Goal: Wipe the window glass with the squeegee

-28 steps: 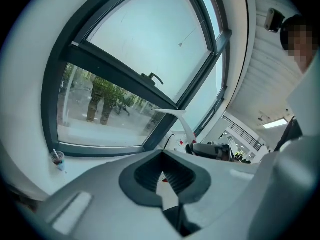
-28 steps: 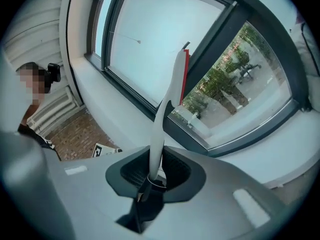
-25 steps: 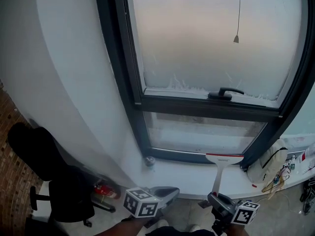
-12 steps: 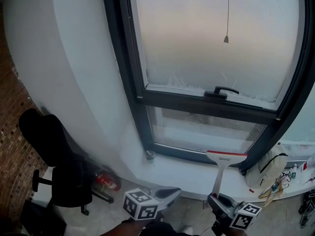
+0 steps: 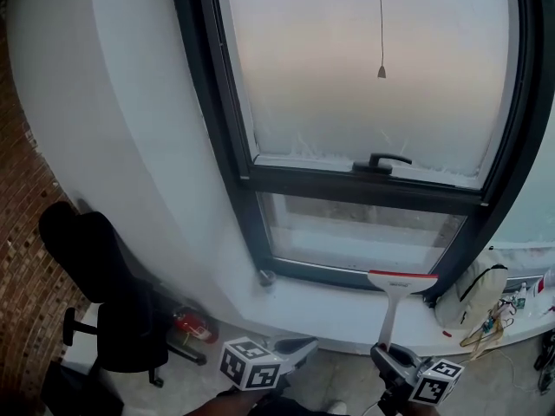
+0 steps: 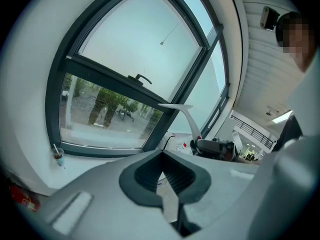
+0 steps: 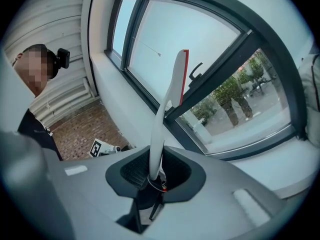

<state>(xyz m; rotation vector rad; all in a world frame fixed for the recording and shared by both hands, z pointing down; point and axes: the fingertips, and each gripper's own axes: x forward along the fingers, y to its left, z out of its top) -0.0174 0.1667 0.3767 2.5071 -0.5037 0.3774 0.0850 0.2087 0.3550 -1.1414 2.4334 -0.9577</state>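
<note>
Squeegee (image 5: 392, 312): its place is almost unchanged from a second ago. It stands upright in the right gripper (image 5: 388, 359), handle down, with the white, red-edged blade level with the bottom frame of the lower pane (image 5: 355, 232).
Change in view: the head view has swung a little, so the cord pull (image 5: 381, 72) and the window handle (image 5: 379, 161) sit further left than before.
Right gripper jaws: closed on the lower end of the squeegee handle, which rises from between the pads in the right gripper view.
Left gripper (image 5: 299, 347): stays low, beside the right one; jaws drawn together with nothing between them.
Hard to tell: whether the blade touches the glass or the frame. The upper pane (image 5: 373, 68) is frosted; the person's arms are cut off at the bottom edge.
Counts: one squeegee, two grippers, two panes, one window handle.
Sill (image 5: 329, 306): holds one small cup (image 5: 266, 277) at the left and one pale bag (image 5: 473, 293) at the right.
Floor: one black office chair (image 5: 104, 319), with a red object (image 5: 192, 325) beside it.
</note>
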